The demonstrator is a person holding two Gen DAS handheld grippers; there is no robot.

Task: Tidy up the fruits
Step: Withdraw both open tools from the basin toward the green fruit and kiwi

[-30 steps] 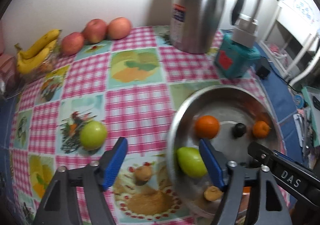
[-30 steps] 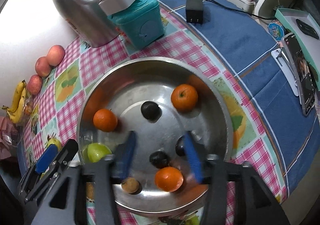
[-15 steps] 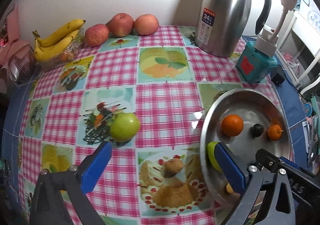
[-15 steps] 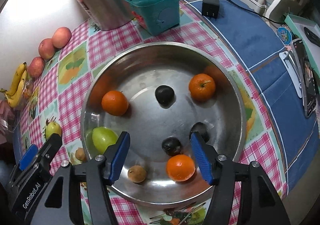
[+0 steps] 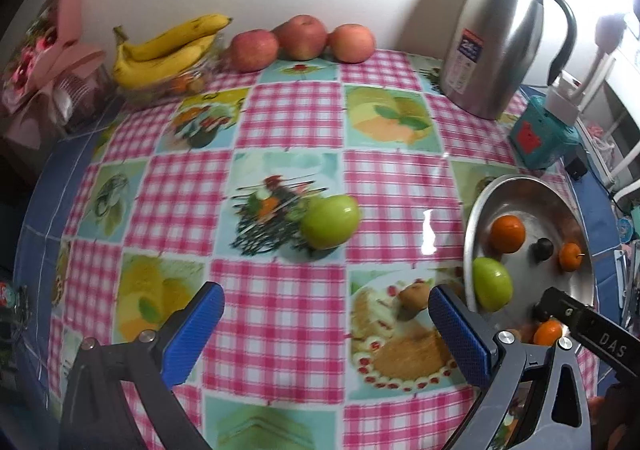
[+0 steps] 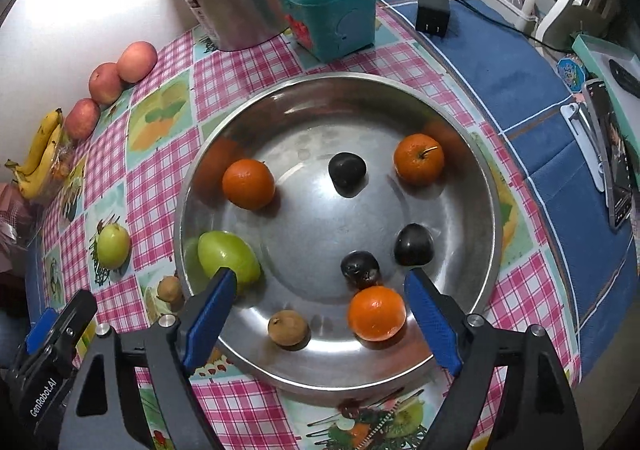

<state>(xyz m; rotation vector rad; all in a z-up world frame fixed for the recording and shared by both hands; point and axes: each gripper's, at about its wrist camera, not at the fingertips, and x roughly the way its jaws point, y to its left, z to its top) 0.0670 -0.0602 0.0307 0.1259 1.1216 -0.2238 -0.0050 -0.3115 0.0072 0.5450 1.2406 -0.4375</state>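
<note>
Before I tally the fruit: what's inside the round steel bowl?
Round steel bowl holds three oranges, three dark fruits, a green apple, a small brown fruit. Nothing looks covered.

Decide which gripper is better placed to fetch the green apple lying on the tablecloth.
Left. The left gripper is open and faces the green apple directly; the right gripper hovers over the bowl.

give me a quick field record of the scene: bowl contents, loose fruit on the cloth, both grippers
bowl: steel bowl on the checked cloth
in bowl: three oranges, three dark fruits, one green apple, one small brown fruit
loose on cloth: green apple, small brown fruit beside the bowl
by the wall: three red apples, bananas
left gripper: open, empty, jaws have just been opening
right gripper: open over the bowl, gripping nothing, jaws have just been opening
</note>
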